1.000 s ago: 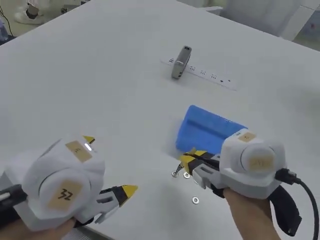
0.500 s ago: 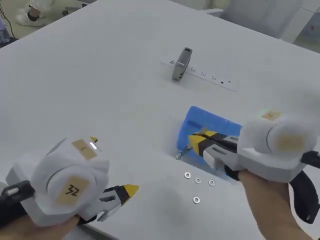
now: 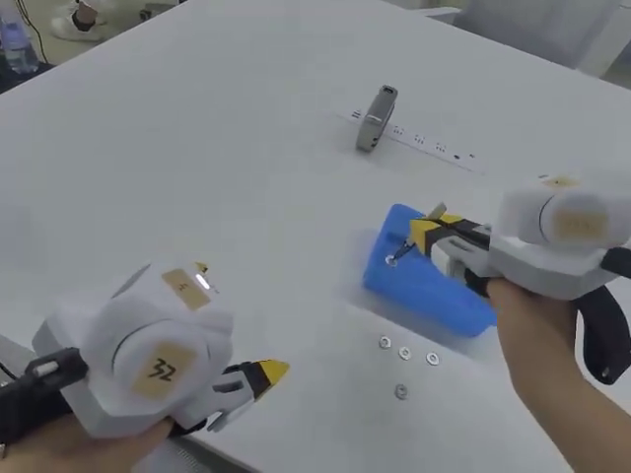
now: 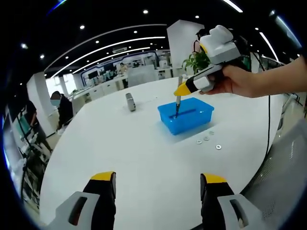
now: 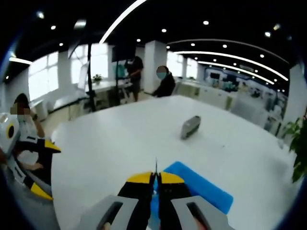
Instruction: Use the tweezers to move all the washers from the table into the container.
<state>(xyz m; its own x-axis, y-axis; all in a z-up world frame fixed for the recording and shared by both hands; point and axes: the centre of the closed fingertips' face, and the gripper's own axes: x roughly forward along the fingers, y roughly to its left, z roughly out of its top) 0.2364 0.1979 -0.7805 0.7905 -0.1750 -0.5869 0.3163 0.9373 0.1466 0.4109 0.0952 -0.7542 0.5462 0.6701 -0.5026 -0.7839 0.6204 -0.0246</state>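
The right hand-held gripper clamps the tweezers over the blue container. The left hand-held gripper gapes empty. Four washers lie on the counter.

Ahead of me a white power strip lies flat. A grey adapter stands on it near its left end. A bottle sits at the far left edge of my head view. In my left gripper view a potted plant stands in the background. In my right gripper view two people are side by side in the background, under ceiling lights.
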